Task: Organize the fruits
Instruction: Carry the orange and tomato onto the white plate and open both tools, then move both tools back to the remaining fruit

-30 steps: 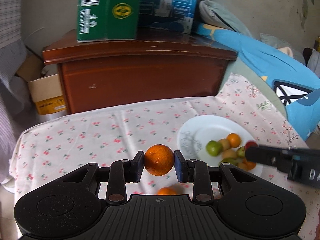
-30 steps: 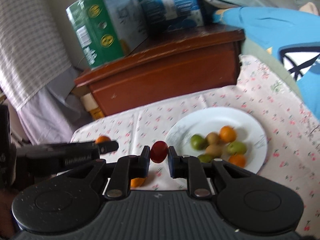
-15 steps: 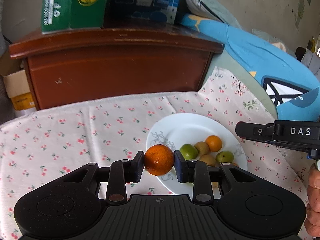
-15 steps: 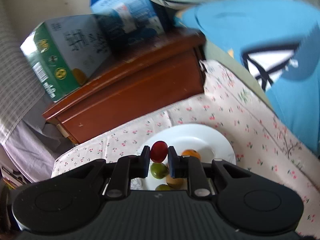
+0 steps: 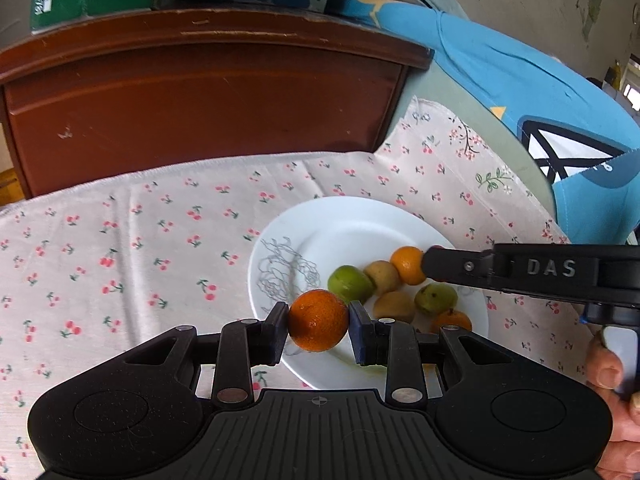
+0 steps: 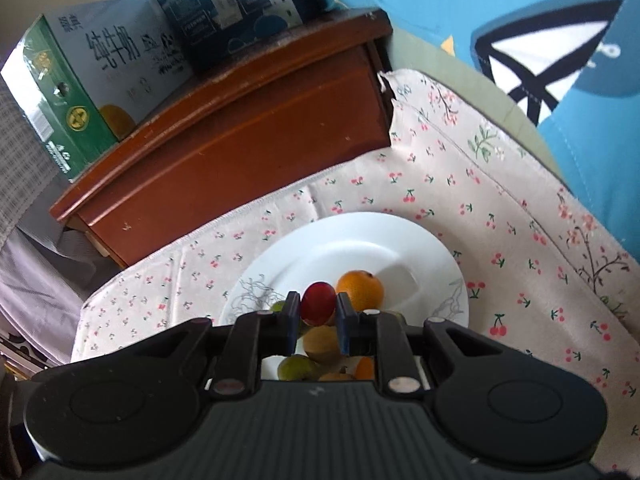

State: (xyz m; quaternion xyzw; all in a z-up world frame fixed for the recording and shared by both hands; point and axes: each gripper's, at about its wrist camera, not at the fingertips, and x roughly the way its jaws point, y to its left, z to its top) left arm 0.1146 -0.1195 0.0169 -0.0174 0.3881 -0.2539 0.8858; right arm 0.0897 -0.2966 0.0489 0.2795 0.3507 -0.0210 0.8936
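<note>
My left gripper (image 5: 319, 322) is shut on an orange (image 5: 318, 319) and holds it over the near left rim of the white plate (image 5: 332, 224). The plate holds several fruits: a green one (image 5: 350, 282), brownish ones, and small oranges (image 5: 406, 264). My right gripper (image 6: 317, 310) is shut on a small red fruit (image 6: 318, 303) and holds it above the fruits on the plate (image 6: 360, 236). An orange (image 6: 360, 290) lies just behind it. The right gripper also shows in the left wrist view (image 5: 430, 264), reaching in from the right over the plate.
The plate stands on a cherry-print cloth (image 5: 140, 240). Behind it is a brown wooden cabinet (image 5: 200, 100) with a green carton (image 6: 72, 92) and a blue carton (image 6: 232, 4) on top. A blue cushion (image 5: 520, 92) lies at the right.
Both grippers have moved toward the plate with their fruits. The left one went right, from the open cloth to the plate's rim. The right one now hovers over the piled fruits.
</note>
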